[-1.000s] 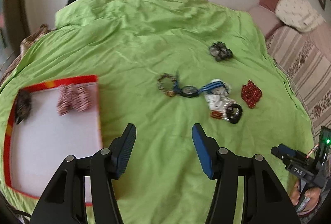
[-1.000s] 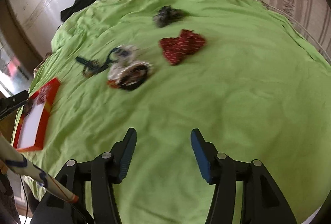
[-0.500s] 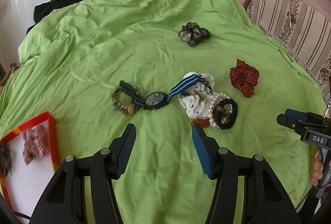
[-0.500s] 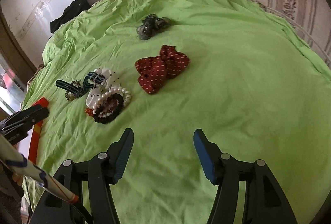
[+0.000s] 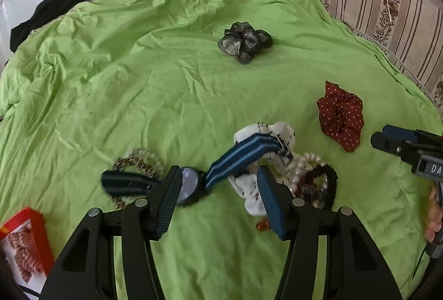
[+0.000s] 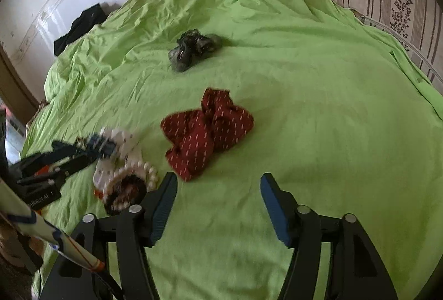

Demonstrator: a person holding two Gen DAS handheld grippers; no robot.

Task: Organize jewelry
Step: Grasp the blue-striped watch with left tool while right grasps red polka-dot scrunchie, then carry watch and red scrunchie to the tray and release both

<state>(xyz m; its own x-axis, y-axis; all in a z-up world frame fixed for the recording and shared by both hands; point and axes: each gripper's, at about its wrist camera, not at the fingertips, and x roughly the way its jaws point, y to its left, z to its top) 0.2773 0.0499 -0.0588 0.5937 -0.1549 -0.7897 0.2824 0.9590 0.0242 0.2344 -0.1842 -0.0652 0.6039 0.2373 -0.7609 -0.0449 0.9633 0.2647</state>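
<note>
On the green bedspread lies a watch [image 5: 188,185] with a blue striped strap [image 5: 243,156], beside a white scrunchie [image 5: 274,134], pearl bracelets [image 5: 307,161] and a black scrunchie [image 5: 324,183]. My left gripper [image 5: 218,189] hovers open just before the watch, nothing between its fingers. A red dotted scrunchie [image 6: 207,131] lies ahead of my right gripper [image 6: 218,197], whose jaws are opening with nothing between them. A grey scrunchie [image 6: 193,46] lies farther back. In the right wrist view the left gripper [image 6: 63,158] reaches in over the pile from the left.
A red-rimmed white tray [image 5: 25,219] holding a patterned scrunchie [image 5: 25,247] sits at the lower left. A beaded bracelet [image 5: 133,161] lies left of the watch. Black cloth [image 5: 47,15] lies at the bed's far edge, with a striped cushion [image 5: 387,23] at right.
My left gripper swung right, away from the tray, and dropped close to the watch and pile. My right gripper closed in on the red scrunchie and its jaws widened.
</note>
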